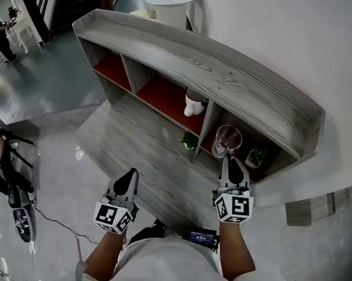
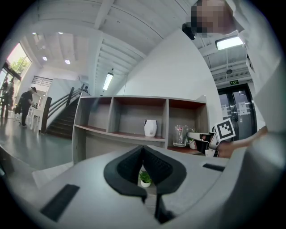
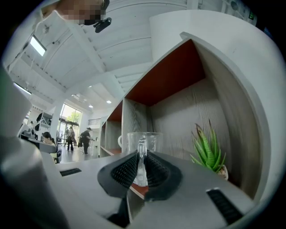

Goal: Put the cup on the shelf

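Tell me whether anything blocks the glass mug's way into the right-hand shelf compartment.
Nothing visible blocks it. The right claw grips the glass mug by its handle at the compartment's mouth; a small potted plant stands off to the right by the side wall.

Head view: from overhead, steeply downward onto the shelf [image 1: 200, 56] and floor [image 1: 73, 91]. Left gripper view: level, well back, facing the whole shelf front. Right gripper view: level, close up, looking into the rightmost compartment [image 3: 178, 120]. All three views share that compartment.
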`<state>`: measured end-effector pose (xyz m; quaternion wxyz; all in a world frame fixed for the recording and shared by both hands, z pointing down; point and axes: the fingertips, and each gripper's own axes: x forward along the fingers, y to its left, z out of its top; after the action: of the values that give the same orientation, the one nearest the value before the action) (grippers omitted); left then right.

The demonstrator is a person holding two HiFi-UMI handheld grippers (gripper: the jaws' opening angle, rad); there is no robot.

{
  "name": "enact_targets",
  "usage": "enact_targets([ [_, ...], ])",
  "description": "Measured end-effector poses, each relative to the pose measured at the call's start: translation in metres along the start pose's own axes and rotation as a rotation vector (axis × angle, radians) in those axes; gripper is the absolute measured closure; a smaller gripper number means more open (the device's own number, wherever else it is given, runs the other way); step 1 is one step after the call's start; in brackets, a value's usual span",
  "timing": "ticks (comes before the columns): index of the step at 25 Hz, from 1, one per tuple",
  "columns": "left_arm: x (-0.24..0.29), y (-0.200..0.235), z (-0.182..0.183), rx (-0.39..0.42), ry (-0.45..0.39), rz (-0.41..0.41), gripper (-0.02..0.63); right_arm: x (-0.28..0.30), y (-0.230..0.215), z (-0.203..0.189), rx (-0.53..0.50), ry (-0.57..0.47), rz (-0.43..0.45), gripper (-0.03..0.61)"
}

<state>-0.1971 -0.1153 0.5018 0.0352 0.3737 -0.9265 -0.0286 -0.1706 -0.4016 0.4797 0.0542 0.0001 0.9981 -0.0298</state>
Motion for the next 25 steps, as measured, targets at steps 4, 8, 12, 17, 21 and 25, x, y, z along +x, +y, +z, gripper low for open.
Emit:
enact_targets([
  [4,-0.003,0.009,-0.003,-0.006,0.003,0.021,0.604,0.011,-0.002,-0.009,-0.008,0.022,-0.015,0.532],
  [8,-0.006,0.016,-0.003,-0.001,0.002,0.031,0.604,0.018,-0.007,-0.018,-0.014,0.049,-0.043,0.532],
  [12,-0.007,0.021,-0.002,-0.006,0.004,0.036,0.604,0.021,-0.012,-0.023,-0.017,0.063,-0.066,0.532],
  [17,-0.009,0.021,-0.002,-0.01,-0.001,0.037,0.604,0.024,-0.01,-0.03,-0.027,0.085,-0.068,0.532],
  [21,-0.011,0.016,-0.008,-0.021,0.011,0.028,0.604,0.027,-0.008,-0.032,-0.04,0.097,-0.082,0.532],
  [25,-0.012,0.012,-0.015,-0.035,0.024,0.018,0.604,0.03,-0.007,-0.036,-0.039,0.112,-0.098,0.532],
])
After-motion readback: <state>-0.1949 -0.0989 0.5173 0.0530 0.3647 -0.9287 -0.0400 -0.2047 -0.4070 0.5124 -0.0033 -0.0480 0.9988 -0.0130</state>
